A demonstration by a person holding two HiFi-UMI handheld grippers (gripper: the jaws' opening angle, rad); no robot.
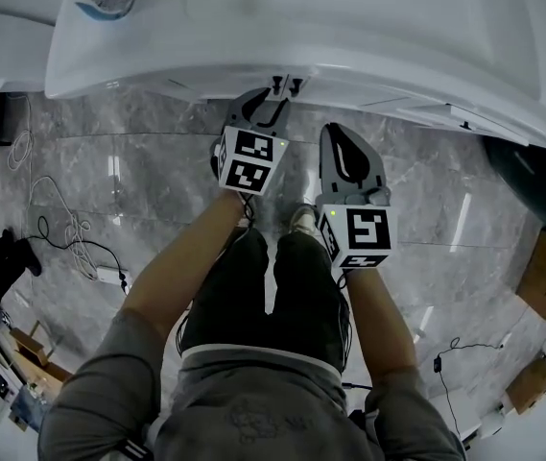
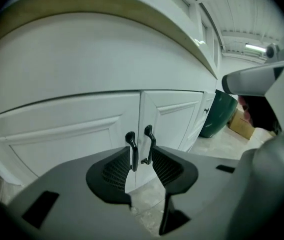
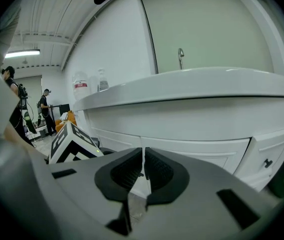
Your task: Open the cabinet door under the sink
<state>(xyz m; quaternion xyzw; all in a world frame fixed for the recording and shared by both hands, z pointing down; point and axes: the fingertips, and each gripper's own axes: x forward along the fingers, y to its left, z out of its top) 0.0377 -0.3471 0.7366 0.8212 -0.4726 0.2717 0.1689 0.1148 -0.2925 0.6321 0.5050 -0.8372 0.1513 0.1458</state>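
we hold the left claw (image 2: 142, 156) low in front of the white cabinet under the sink (image 1: 253, 65), and its jaws stand wide apart with nothing clamped. the left cabinet door (image 2: 67, 134) and the right cabinet door (image 2: 174, 116) are both shut and meet at a seam in the middle of the cabinet front. each has a black handle at its inner edge, the left handle (image 2: 131, 151) and the right handle (image 2: 149, 144). both show in the gap between the left claw's jaws, and we cannot tell whether the tips reach them. the right claw (image 3: 143, 166) is closed to a thin slit and holds nothing. it sits beside the left claw, pointing at the cabinet below the sink's front edge. a green bin (image 2: 221, 114) stands on the floor past the cabinet's right end.
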